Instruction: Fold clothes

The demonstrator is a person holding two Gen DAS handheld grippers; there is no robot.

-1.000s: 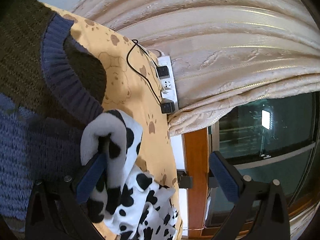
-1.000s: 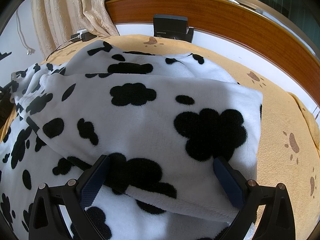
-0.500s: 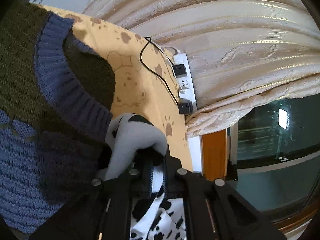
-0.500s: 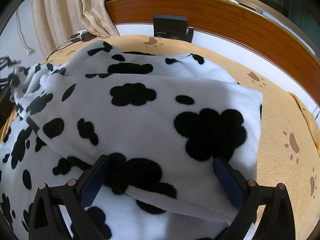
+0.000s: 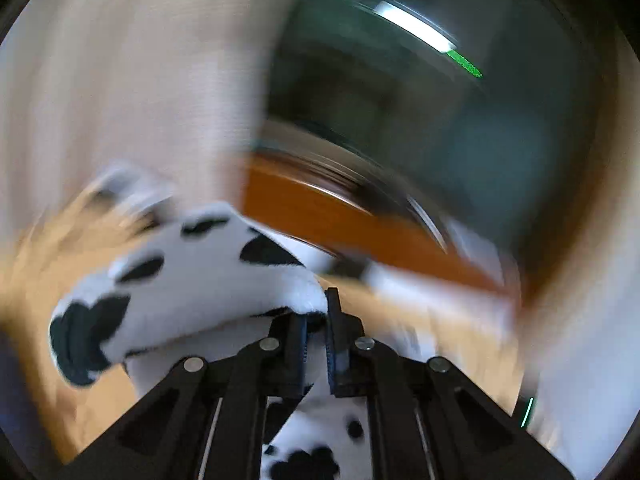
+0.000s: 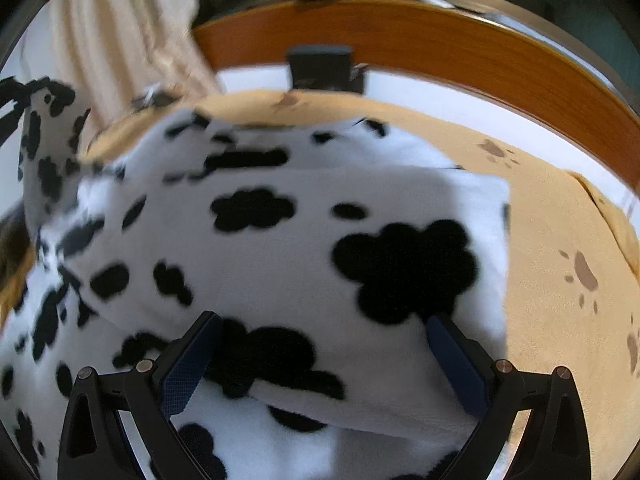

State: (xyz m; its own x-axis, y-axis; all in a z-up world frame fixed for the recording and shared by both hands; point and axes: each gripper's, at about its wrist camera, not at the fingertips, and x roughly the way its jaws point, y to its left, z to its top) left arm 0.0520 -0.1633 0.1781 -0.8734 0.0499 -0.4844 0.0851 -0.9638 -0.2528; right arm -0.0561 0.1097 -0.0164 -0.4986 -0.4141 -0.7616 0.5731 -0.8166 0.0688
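Right wrist view: cow-print fleece garment (image 6: 280,240), white with black patches, lies folded in layers on the tan paw-print bed cover (image 6: 560,240), toward its left side; the top layer's right edge is straight and stops short of the cover's right edge. Right gripper (image 6: 320,356) hovers at the near edge of the fold, fingers (image 6: 188,364) spread wide on either side of it; pads not pressing the cloth. Garment's near part is cut off by the frame. At far left a corner of the fleece is lifted off the bed, blurred.

Left wrist view: heavily motion-blurred. Left gripper (image 5: 316,344) has its fingers (image 5: 338,344) pressed nearly together, pinching a fold of the fleece (image 5: 192,280), which drapes left. Wooden rail (image 5: 340,224), curtain (image 5: 120,80) and dark window (image 5: 440,100) behind are smeared; detail unreadable.
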